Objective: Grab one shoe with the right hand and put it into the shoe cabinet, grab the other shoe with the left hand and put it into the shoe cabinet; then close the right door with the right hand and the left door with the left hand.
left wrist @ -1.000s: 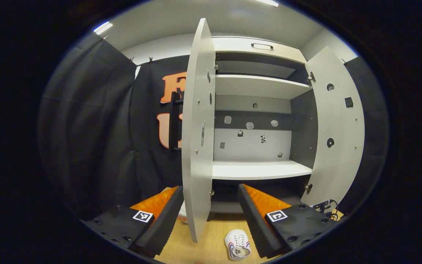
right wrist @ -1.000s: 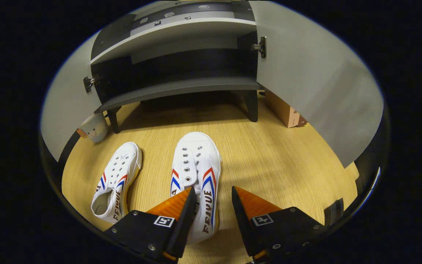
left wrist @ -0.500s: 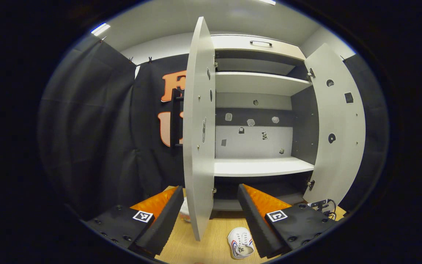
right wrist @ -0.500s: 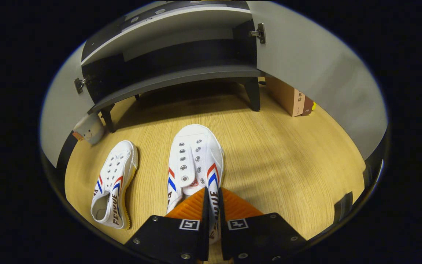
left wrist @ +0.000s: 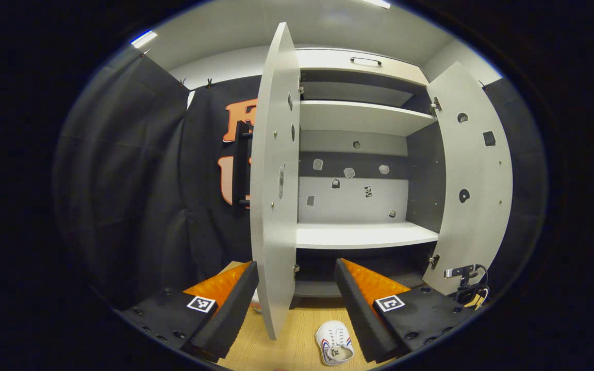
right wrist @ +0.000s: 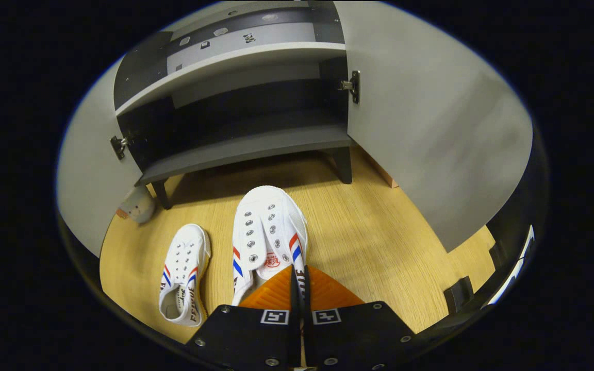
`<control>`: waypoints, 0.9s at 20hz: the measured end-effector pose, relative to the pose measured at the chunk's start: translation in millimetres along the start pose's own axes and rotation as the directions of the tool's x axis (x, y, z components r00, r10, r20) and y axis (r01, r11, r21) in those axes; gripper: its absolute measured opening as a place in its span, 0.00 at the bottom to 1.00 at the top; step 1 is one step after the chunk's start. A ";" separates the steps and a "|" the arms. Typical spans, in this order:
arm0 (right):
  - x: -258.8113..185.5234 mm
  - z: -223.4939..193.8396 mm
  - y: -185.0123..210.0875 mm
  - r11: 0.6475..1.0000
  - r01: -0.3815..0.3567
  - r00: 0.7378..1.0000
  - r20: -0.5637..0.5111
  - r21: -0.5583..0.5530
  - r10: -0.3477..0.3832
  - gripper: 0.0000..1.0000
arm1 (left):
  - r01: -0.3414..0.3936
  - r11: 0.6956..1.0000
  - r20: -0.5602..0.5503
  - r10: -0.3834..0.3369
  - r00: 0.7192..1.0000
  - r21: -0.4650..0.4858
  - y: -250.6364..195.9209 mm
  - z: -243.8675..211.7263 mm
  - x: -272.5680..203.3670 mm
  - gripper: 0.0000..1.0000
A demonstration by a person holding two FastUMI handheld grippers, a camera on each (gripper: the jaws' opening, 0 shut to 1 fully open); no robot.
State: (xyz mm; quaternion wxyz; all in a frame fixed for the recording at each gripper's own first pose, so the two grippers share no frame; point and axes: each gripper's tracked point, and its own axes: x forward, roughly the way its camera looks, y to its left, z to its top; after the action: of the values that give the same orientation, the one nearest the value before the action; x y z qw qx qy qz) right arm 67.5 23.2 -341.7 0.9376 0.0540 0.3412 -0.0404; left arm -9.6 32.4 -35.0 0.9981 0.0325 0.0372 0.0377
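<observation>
The right gripper (right wrist: 299, 281) is pinched tight on the side wall of a white shoe (right wrist: 268, 232), whose toe points ahead toward the shoe cabinet (right wrist: 240, 149). The second shoe (right wrist: 183, 275) lies on the wooden floor (right wrist: 379, 247) just left of it. The left gripper (left wrist: 297, 288) hangs wide open and empty, the left door (left wrist: 274, 180) edge-on between its fingers, the right door (left wrist: 475, 180) open beyond.
</observation>
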 end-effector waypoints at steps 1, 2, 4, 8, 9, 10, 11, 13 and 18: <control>-9.7 12.0 0.4 1.000 -0.005 1.000 0.019 0.002 0.005 0.02 | 0.005 1.000 -0.001 -0.005 1.000 0.001 -1.6 -1.3 1.5 0.97; -19.6 25.1 2.5 1.000 -0.005 0.999 0.040 -0.004 0.006 0.02 | 0.010 1.000 -0.003 -0.010 1.000 0.003 -3.1 -3.2 2.4 0.97; -33.6 49.0 10.8 1.000 -0.016 0.997 0.071 -0.007 0.016 0.02 | 0.018 1.000 -0.007 -0.018 1.000 0.008 -5.3 -7.1 4.7 0.97; -68.9 99.2 23.4 0.997 -0.069 0.992 0.107 0.031 0.066 0.02 | 0.024 1.000 -0.019 -0.024 1.000 0.011 -6.7 -15.0 8.4 0.97; -77.0 114.7 27.2 0.996 -0.078 0.990 0.122 0.032 0.074 0.02 | 0.026 1.000 -0.022 -0.026 0.999 0.011 -6.6 -16.6 9.0 0.96; -82.9 131.2 32.3 0.996 -0.087 0.987 0.139 0.028 0.082 0.02 | 0.029 1.000 -0.023 -0.028 0.999 0.012 -7.2 -18.1 9.6 0.99; -93.3 146.3 35.8 0.995 -0.094 0.984 0.156 0.027 0.089 0.02 | 0.030 0.999 -0.025 -0.029 0.999 0.013 -7.1 -18.5 10.8 0.99; -105.0 172.5 43.7 0.994 -0.105 0.975 0.198 0.020 0.099 0.02 | 0.029 1.000 -0.025 -0.029 0.999 0.008 -6.4 -20.3 12.1 0.97; -109.9 232.2 57.5 0.993 -0.121 0.957 0.267 0.008 0.114 0.02 | 0.023 1.000 -0.022 -0.023 0.999 -0.004 -3.2 -22.1 14.8 0.96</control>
State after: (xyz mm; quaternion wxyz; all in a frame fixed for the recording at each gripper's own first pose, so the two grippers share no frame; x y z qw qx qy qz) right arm 137.6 54.6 -89.9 0.9749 0.0797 0.2081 0.0044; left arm 3.7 31.7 -58.3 0.9980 0.0295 0.0486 0.0265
